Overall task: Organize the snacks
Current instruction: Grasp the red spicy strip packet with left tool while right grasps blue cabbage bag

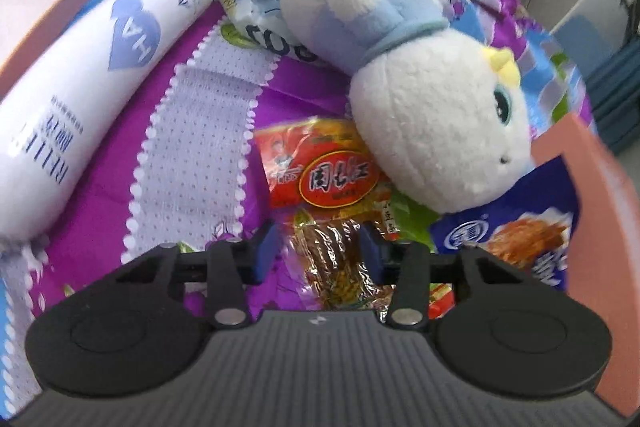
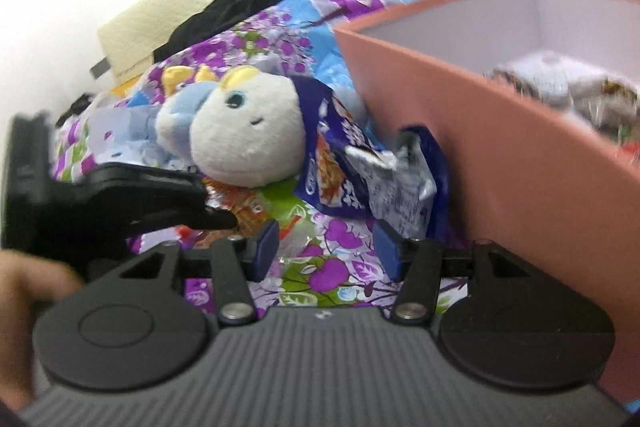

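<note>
The white plush toy (image 1: 436,115) lies on the purple floral bedspread (image 1: 200,167) and anchors everything. Just below its head sits the red snack packet (image 1: 324,171), and the left gripper (image 1: 320,247) straddles that packet's clear lower end, jaws parted and not pinching it. Right of the plush, the blue snack bag (image 2: 352,163) (torn open, silver lining showing) leans against the pink box (image 2: 500,167). The right gripper (image 2: 326,247) hangs open over bare bedspread below the plush, near that bag.
</note>
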A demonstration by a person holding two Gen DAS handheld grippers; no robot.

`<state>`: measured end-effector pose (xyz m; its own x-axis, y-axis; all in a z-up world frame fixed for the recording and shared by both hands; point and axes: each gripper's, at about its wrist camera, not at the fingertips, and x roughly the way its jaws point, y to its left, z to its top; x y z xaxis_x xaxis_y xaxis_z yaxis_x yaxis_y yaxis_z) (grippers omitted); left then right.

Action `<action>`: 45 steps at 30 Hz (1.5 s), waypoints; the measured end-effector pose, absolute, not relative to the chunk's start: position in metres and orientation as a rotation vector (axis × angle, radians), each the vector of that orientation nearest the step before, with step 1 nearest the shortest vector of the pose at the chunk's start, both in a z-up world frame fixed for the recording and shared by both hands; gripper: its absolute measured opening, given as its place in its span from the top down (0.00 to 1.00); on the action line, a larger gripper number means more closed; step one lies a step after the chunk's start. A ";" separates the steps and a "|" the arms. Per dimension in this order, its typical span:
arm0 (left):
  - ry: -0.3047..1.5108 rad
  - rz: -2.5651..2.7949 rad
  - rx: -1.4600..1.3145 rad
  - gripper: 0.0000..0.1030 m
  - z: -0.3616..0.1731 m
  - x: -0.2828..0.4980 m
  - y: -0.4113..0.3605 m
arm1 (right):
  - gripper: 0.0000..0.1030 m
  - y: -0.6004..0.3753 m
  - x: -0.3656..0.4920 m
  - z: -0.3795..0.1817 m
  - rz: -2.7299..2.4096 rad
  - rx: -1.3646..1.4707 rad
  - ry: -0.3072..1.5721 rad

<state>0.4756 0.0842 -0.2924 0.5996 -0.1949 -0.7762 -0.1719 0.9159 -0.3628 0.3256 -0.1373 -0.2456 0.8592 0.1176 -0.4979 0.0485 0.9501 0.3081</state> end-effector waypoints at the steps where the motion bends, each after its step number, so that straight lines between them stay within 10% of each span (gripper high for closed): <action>1: 0.931 -0.011 -0.392 0.56 -0.291 0.476 0.080 | 0.46 -0.136 0.323 -0.240 0.039 0.290 0.529; 11: 0.889 -0.043 -0.360 0.89 -0.283 0.462 0.085 | 0.48 -0.111 0.350 -0.214 0.034 -0.169 0.485; 19: 0.870 -0.068 -0.410 0.93 -0.264 0.433 0.097 | 0.49 -0.088 0.373 -0.235 -0.007 -0.422 0.539; 27: 0.857 -0.082 -0.461 0.97 -0.241 0.386 0.108 | 0.81 -0.096 0.377 -0.245 -0.048 -0.452 0.591; 45: 0.793 -0.089 -0.658 1.00 -0.201 0.223 0.132 | 0.83 -0.130 0.248 -0.170 0.245 -0.074 0.644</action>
<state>0.2232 0.1316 -0.2008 0.7087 -0.3126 -0.6325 -0.1646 0.7985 -0.5791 0.2479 -0.1304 -0.1702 0.7721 0.2033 -0.6021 -0.2491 0.9684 0.0075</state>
